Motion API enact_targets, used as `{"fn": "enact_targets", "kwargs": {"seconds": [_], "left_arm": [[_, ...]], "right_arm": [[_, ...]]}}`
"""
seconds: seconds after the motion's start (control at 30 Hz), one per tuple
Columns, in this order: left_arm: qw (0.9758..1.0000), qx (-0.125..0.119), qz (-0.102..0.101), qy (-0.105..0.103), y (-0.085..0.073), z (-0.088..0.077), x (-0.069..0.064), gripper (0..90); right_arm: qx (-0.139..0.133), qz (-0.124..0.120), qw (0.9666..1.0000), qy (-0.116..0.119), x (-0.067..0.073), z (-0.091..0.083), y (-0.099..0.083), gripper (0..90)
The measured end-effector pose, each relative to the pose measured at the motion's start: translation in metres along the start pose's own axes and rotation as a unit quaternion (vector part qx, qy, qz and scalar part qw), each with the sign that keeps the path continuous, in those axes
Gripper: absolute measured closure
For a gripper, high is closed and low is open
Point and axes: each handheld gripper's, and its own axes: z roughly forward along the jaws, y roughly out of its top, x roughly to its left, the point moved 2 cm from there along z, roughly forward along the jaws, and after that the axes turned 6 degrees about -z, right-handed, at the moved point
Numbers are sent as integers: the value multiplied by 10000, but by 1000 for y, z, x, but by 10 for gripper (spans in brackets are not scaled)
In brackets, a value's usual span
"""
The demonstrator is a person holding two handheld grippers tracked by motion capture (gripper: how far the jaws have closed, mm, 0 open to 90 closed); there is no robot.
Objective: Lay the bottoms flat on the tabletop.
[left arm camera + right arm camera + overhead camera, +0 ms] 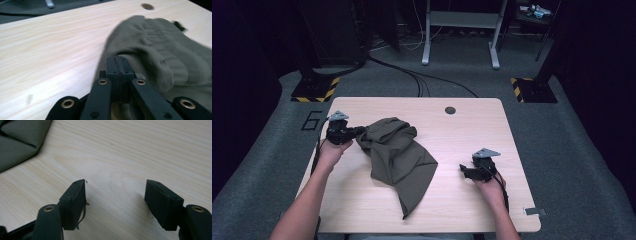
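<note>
At centre-left of the high view, the crumpled olive-green cloth (398, 157) lies on the pale wooden table (472, 130), its upper-left edge pinched by the left gripper (358, 131). Low in the left gripper view, the jaws press together on that edge, a thin bite that might slip if lifted quickly. Across the bottom of the right gripper view, the right gripper (115, 205) stands spread over bare wood.

- A lab or recording studio, not a home: black curtains close off the sides.
- Beyond the left claw (357, 131), hazard-striped stand bases (314, 90) and loose cables (412, 75) lie on grey carpet (562, 140).
- A bare pale tabletop (472, 130) stands alone; a metal frame (460, 30) stands farther off.
</note>
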Motion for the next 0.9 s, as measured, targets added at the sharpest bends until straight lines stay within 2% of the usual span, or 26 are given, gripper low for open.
{"fn": "enact_targets", "kwargs": {"seconds": [0.03,0.07,0.13,0.2,0.33,0.37,0.5,0.53,0.57,0.6,0.7,0.77,0.83,0.87,0.9], "left_arm": [[9999,21,-44,147,-2,4,8,893],[9999,21,-44,147,-2,4,8,893],[9994,163,-5,311,-6,11,17,893],[9990,228,36,378,-8,17,22,892],[9989,204,-22,429,-13,24,30,891],[9990,242,-110,369,-14,26,34,891],[9993,212,-196,252,-16,27,34,876],[9994,188,-173,237,-15,26,34,836],[9994,95,-196,271,-15,25,34,836],[9993,73,-209,286,-13,22,34,779],[9995,-86,-255,192,-9,8,33,748],[9996,-101,-164,184,-7,0,31,730],[9997,-104,-178,140,-7,-3,29,707],[9999,-23,-68,85,-8,-9,25,694],[9999,-23,-68,85,-8,-9,25,693]], "right_arm": [[2,7,10000,5,0,0,0,324],[2,7,10000,5,0,0,0,324],[1,-5,10000,-9,0,0,0,325],[-2,9,10000,-10,0,1,0,325],[0,-9,10000,-12,0,1,1,325],[11,-11,10000,-3,0,1,1,325],[18,-17,10000,5,0,1,1,327],[19,-20,10000,6,0,1,1,330],[19,-20,10000,6,0,1,1,330],[-9,10,10000,-16,1,1,1,335],[-30,-5,10000,-5,1,2,2,339],[-47,13,10000,43,2,2,3,347],[-14,24,10000,89,4,2,4,352],[3,33,10000,94,6,1,5,353],[-32,21,9999,125,7,1,6,354]]}}
